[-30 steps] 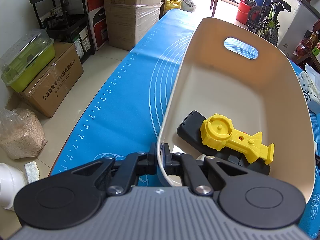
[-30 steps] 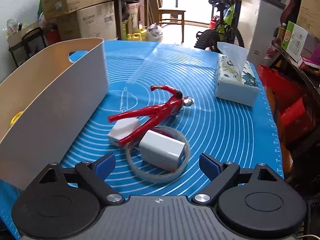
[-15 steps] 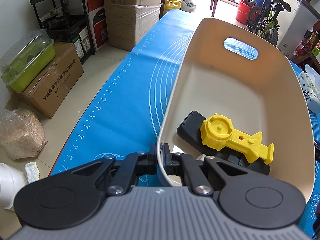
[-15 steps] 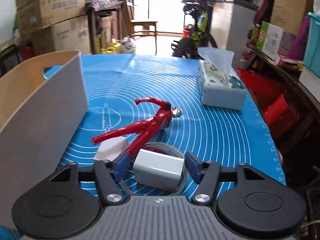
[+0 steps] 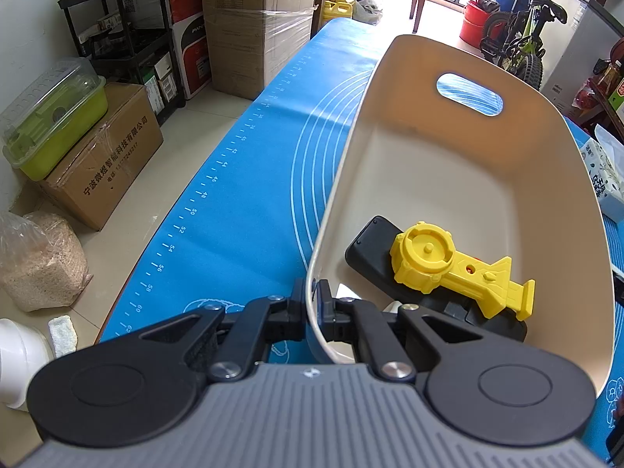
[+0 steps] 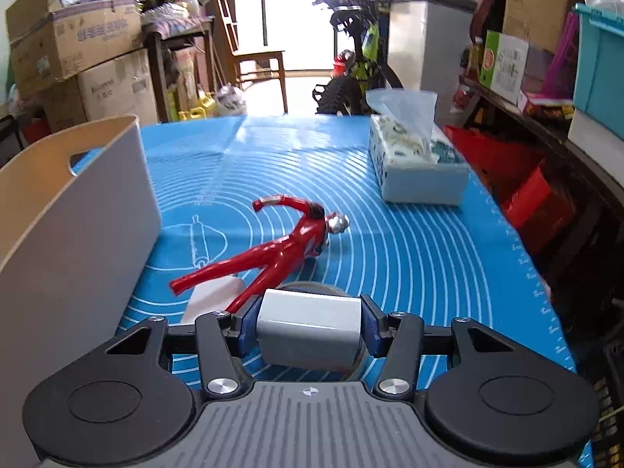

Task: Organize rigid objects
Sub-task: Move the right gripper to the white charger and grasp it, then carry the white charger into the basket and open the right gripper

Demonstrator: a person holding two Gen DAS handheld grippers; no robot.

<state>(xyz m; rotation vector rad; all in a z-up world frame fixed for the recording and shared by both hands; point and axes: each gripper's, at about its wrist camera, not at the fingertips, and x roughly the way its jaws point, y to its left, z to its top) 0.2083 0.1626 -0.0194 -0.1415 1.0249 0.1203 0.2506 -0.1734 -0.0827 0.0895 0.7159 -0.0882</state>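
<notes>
My right gripper pinches the charger; the tape ring underneath could snag. My left gripper clamps the bin at 9 o'clock.

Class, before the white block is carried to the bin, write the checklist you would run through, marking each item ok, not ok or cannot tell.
1. Right tongs closed on the white block: ok, a pad on each side.
2. Block lifted off the tape ring: cannot tell.
3. Left tongs clamping the bin wall: ok.
4. Free floor space in the bin: ok, beyond the yellow toy and black remote.
5. Red figure clear of the block: cannot tell, its leg runs close by the left pad.
</notes>
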